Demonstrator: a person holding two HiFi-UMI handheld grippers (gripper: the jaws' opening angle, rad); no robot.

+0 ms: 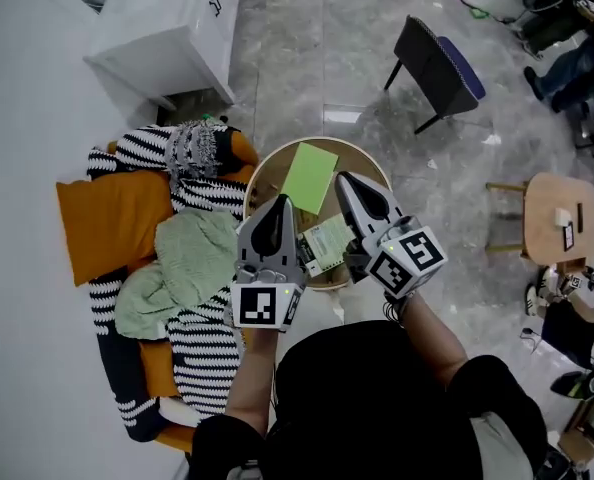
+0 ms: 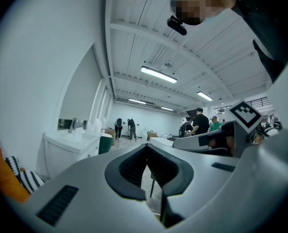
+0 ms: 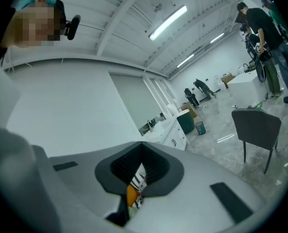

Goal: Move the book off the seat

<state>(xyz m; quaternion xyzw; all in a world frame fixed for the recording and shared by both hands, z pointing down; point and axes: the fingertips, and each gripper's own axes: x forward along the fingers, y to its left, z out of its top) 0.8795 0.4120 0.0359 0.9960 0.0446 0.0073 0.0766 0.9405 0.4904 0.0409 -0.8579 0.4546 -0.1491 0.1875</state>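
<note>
A bright green book (image 1: 309, 176) lies flat on a round wooden seat (image 1: 262, 173) below me. A second, pale printed book (image 1: 327, 243) lies beside it at the near rim, partly hidden behind the grippers. My left gripper (image 1: 280, 204) and right gripper (image 1: 346, 180) are held high above the seat, side by side and close to the head camera. Both are shut, with nothing between the jaws. In the left gripper view the left gripper (image 2: 146, 145) points level across the room. The right gripper (image 3: 142, 143) looks out toward a white wall.
Left of the seat is a heap of striped cushions (image 1: 147, 148), an orange cushion (image 1: 112, 218) and a green cloth (image 1: 182, 263). A white sink cabinet (image 1: 167, 23) stands beyond, a dark chair (image 1: 439, 63) at upper right, and a small wooden table (image 1: 562, 218) at right.
</note>
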